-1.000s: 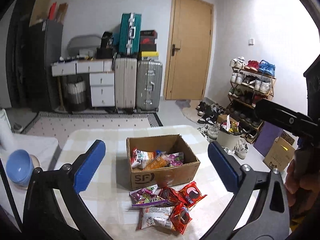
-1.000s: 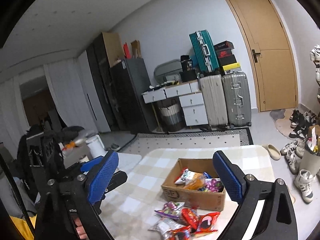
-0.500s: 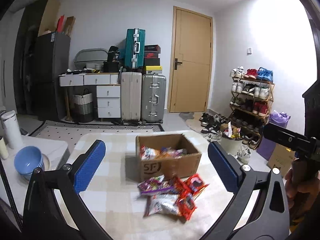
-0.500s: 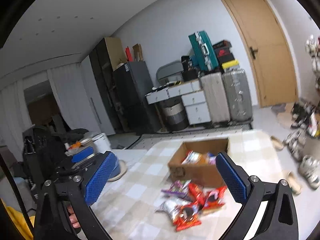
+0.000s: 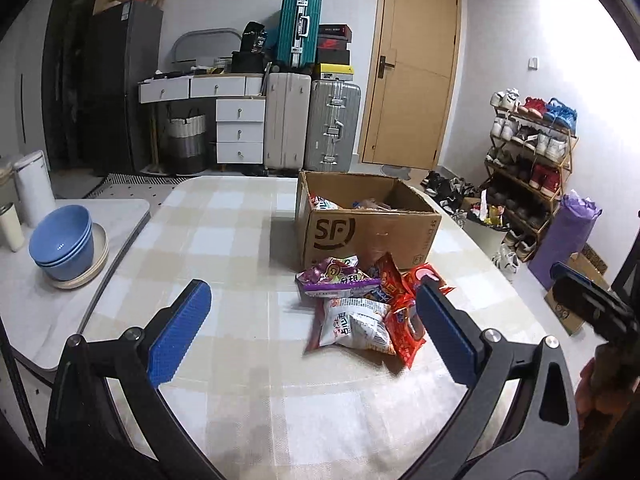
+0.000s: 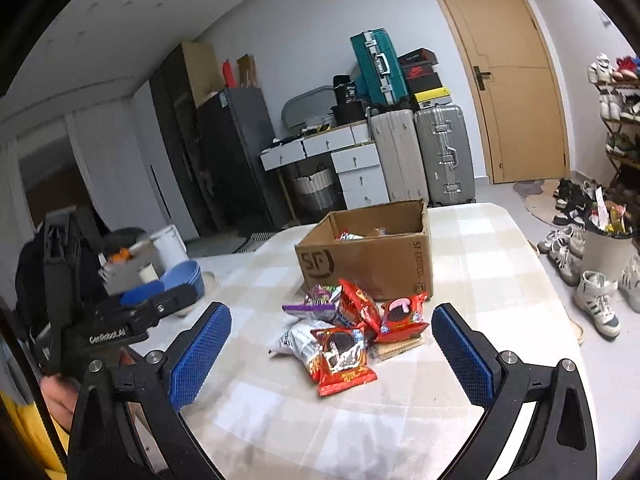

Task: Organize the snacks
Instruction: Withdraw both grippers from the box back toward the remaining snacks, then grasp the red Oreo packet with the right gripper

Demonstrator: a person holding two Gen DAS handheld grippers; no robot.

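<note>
Jaws: left gripper (image 5: 308,328) and right gripper (image 6: 330,346) both spread wide, nothing held.
Change: both have dropped toward the snack packets (image 6: 344,336); pickup next.
Packets: piled before the cardboard box (image 6: 372,256).
Box contents: probably more snacks.

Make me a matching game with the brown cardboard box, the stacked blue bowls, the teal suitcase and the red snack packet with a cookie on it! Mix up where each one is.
Things:
1. brown cardboard box
2. stacked blue bowls
3. teal hard-shell suitcase
4. red snack packet with a cookie picture

Places:
A. on top of the upright suitcases by the wall
B. nearest in the loose pile
C. on the side table
D. behind the loose pile

Pairs: 1-D, 2-C, 3-A, 4-B
</note>
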